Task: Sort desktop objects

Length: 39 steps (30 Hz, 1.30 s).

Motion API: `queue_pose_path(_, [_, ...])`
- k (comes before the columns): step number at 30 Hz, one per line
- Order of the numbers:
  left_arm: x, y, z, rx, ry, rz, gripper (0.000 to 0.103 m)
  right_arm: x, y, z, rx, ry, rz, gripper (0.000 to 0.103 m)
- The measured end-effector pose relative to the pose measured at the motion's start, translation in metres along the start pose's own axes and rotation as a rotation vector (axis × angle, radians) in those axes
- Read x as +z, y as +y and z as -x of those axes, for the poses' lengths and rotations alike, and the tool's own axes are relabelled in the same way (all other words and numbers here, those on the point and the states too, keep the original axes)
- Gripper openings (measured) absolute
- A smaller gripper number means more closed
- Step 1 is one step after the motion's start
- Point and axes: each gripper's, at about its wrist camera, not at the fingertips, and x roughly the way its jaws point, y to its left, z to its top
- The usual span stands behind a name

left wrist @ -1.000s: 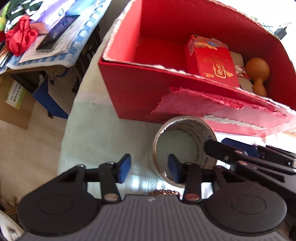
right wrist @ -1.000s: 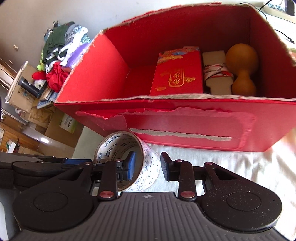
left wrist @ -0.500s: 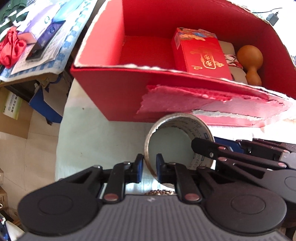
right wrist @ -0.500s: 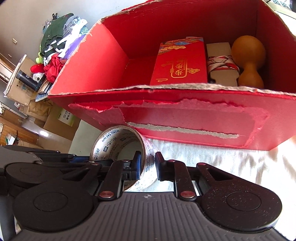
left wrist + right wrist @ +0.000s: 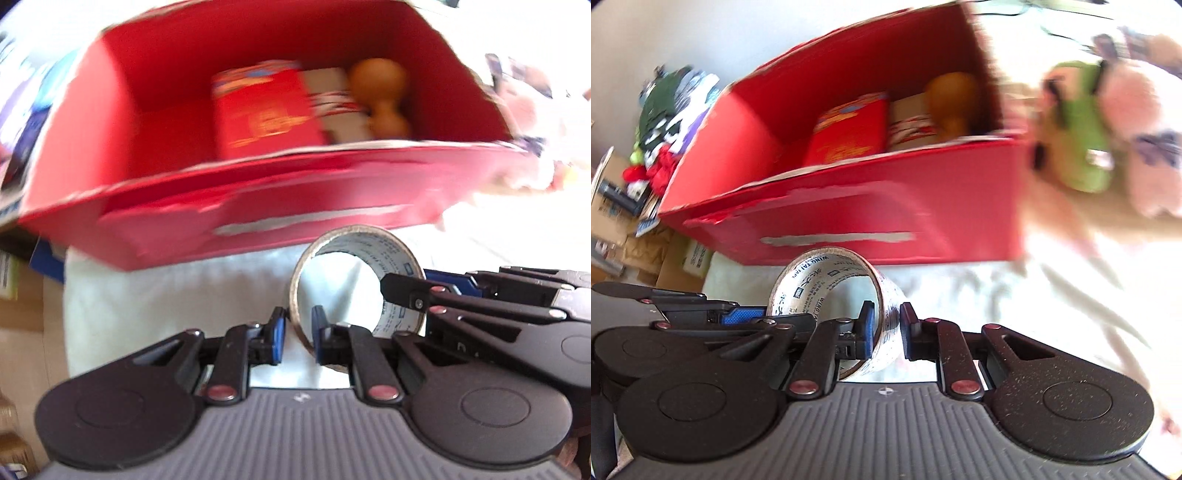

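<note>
A roll of clear printed tape is held on edge between both grippers, in front of the red cardboard box. My left gripper is shut on the roll's left wall. My right gripper is shut on its right wall; it shows in the left wrist view as black arms. Inside the box lie a red packet, a pale box with a red band and a brown gourd.
A white cloth covers the table. A green and pink plush toy lies right of the box. Piled clothes and cartons stand off the table's left side. Both views are blurred by motion.
Both grippers closed on the tape roll's walls and now hold it. Both cameras have swung, showing the box from higher up and the plush toy on the right.
</note>
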Motion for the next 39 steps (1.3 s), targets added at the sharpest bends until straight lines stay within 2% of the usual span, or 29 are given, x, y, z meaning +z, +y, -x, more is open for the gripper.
queue_pose_path(9, [0.007, -0.073, 0.014, -0.054, -0.043, -0.186, 0.012, -0.019, -0.048, 0.049, -0.081, -0.084, -0.120, 0.016])
queue_pose_path(15, [0.013, -0.111, 0.039, -0.072, -0.127, -0.286, 0.011, -0.022, -0.066, 0.087, -0.116, -0.177, -0.162, 0.016])
queue_pose_path(19, [0.020, -0.126, 0.062, -0.073, -0.194, -0.325, 0.011, -0.010, -0.068, 0.111, -0.128, -0.252, -0.158, 0.016])
queue_pose_path(25, [0.041, -0.125, 0.093, -0.062, -0.292, -0.317, 0.010, 0.015, -0.056, 0.132, -0.125, -0.346, -0.110, 0.016])
queue_pose_path(30, [0.057, -0.106, 0.114, -0.033, -0.356, -0.282, 0.010, 0.042, -0.041, 0.135, -0.098, -0.387, -0.051, 0.015])
queue_pose_path(34, [0.070, -0.081, 0.121, -0.010, -0.379, -0.243, 0.011, 0.065, -0.025, 0.127, -0.059, -0.389, -0.005, 0.015])
queue_pose_path(39, [0.087, -0.038, 0.117, 0.011, -0.347, -0.189, 0.011, 0.095, -0.003, 0.100, 0.003, -0.329, 0.024, 0.015])
